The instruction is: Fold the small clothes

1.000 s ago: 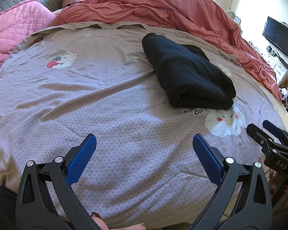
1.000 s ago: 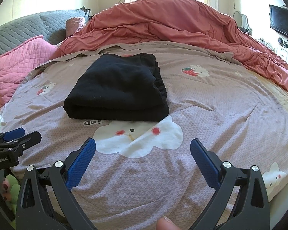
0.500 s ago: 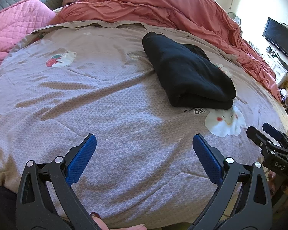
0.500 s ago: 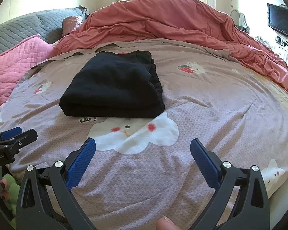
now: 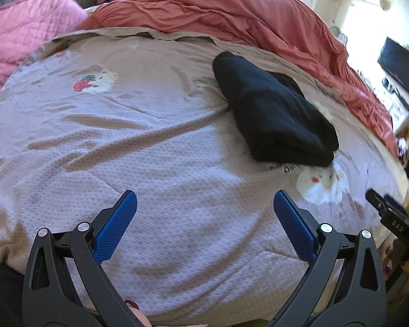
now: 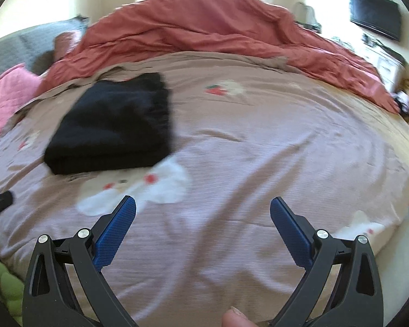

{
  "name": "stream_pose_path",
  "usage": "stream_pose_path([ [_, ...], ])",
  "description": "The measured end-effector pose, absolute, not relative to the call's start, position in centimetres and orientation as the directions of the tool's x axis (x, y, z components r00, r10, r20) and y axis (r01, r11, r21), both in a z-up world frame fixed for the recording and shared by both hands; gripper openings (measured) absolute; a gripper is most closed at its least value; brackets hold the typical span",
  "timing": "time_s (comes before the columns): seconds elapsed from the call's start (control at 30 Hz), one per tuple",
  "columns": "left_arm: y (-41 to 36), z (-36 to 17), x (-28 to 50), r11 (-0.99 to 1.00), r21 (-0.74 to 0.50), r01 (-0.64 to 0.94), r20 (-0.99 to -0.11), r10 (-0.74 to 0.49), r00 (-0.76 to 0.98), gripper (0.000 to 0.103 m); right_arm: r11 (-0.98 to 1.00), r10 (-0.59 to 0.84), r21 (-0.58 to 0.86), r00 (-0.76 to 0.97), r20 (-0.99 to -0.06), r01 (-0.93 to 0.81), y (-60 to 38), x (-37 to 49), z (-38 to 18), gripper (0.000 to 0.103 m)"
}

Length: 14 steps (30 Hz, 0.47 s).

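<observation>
A folded black garment (image 5: 272, 114) lies on the mauve printed bedsheet (image 5: 150, 150), up and to the right in the left wrist view; in the right wrist view the same black garment (image 6: 114, 122) sits at upper left. My left gripper (image 5: 204, 209) is open over bare sheet near the bed's front edge, well short of the garment. My right gripper (image 6: 203, 215) is also open with nothing between its blue pads, over the sheet to the garment's right. The right gripper's tip (image 5: 390, 215) shows at the left view's right edge.
A rumpled red duvet (image 6: 218, 30) is heaped along the far side of the bed. Pink quilted pillows (image 5: 21, 35) lie at the left. A wall TV (image 6: 375, 21) and a white cabinet (image 6: 387, 65) stand beyond the bed's right edge. A green soft toy (image 6: 8, 286) sits below the front edge.
Both grippers have drawn back and swung right, so the garment sits further left and smaller in the right view. Both stay open. The garment has not moved.
</observation>
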State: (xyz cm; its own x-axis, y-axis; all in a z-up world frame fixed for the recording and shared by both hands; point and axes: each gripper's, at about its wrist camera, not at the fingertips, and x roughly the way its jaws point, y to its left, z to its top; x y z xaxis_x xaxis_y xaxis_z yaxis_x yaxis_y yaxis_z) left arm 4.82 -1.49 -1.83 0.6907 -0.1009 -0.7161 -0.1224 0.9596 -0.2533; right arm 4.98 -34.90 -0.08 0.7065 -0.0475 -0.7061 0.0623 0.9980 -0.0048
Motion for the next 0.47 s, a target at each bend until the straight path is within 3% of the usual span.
stream_pose_path([
  [0.23, 8.2, -0.4, 5.5, 0.904, -0.268, -0.332, -0.711, 0.047, 0.701, 0.094, 0.887, -0.361, -0.052, 0.618, -0.698, 0.459, -47.7, 3.4, -0.4, 0.098],
  [0.33, 14.5, -0.6, 6.0, 0.848, -0.267, -0.458, -0.742, 0.123, 0.659, 0.094, 0.710, -0.553, -0.092, 0.472, -0.687, 0.698, -56.6, 0.5, -1.2, 0.098],
  [0.47, 24.2, -1.2, 6.1, 0.734, -0.213, -0.645, -0.776, 0.274, 0.568, 0.094, 0.512, -0.623, -0.065, 0.317, -0.715, 0.857, -64.0, -3.2, -2.2, 0.098],
])
